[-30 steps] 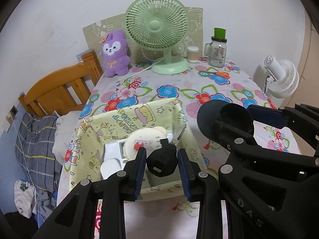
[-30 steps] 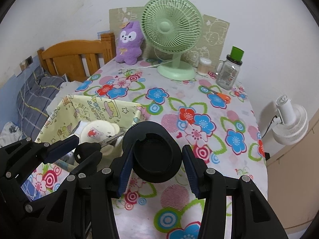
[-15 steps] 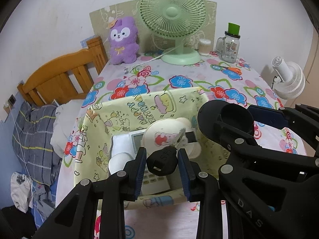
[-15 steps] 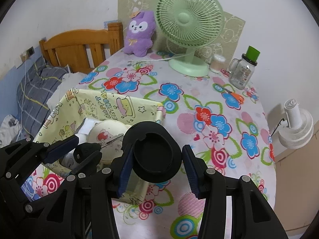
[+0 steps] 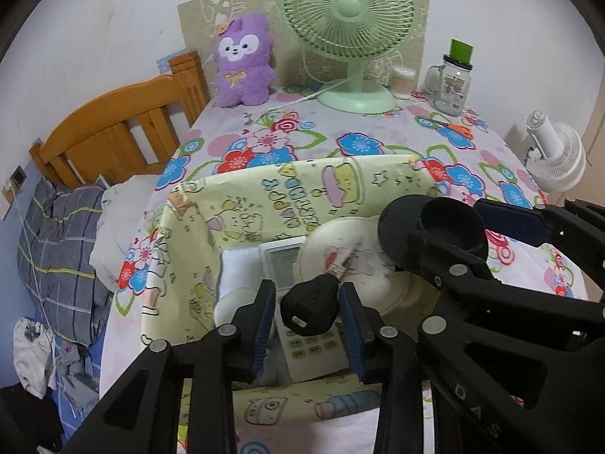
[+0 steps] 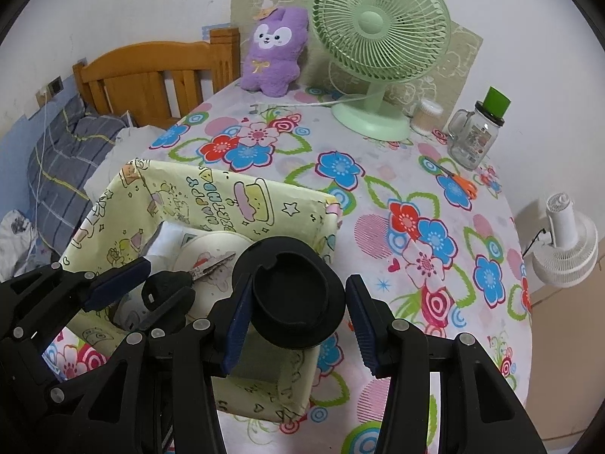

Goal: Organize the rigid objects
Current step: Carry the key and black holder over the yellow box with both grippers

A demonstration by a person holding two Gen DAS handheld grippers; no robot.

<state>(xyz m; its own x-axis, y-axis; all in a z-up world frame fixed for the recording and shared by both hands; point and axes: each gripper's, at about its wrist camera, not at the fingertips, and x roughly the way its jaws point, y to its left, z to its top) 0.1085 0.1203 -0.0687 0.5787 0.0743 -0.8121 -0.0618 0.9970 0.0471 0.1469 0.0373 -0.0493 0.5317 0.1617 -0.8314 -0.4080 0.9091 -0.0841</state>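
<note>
A yellow birthday-print box [image 5: 264,204] [image 6: 211,196] stands at the near left of the flowered table. In it lie a white remote [image 5: 287,265], a round cream case [image 5: 351,261] and white items. My left gripper [image 5: 307,308] hangs over the box and its jaws are opening. A black-headed key [image 5: 310,306] [image 6: 166,287] sits between the pads with thin gaps on both sides, its blade pointing over the cream case. My right gripper [image 6: 295,302] is shut on a black round cap [image 6: 298,295] [image 5: 435,227] above the box's right wall.
At the back of the table stand a green fan [image 6: 378,38], a purple plush [image 6: 276,49], a swab pot [image 6: 425,115] and a green-lidded glass jar [image 6: 476,132]. Orange scissors [image 6: 459,183] lie nearby. A white fan [image 6: 567,242] stands off the right edge; a wooden bed [image 5: 113,132] is left.
Both grippers have moved forward and down until they hang over the box, which now looks larger and closer. The left pads have parted slightly around the key.
</note>
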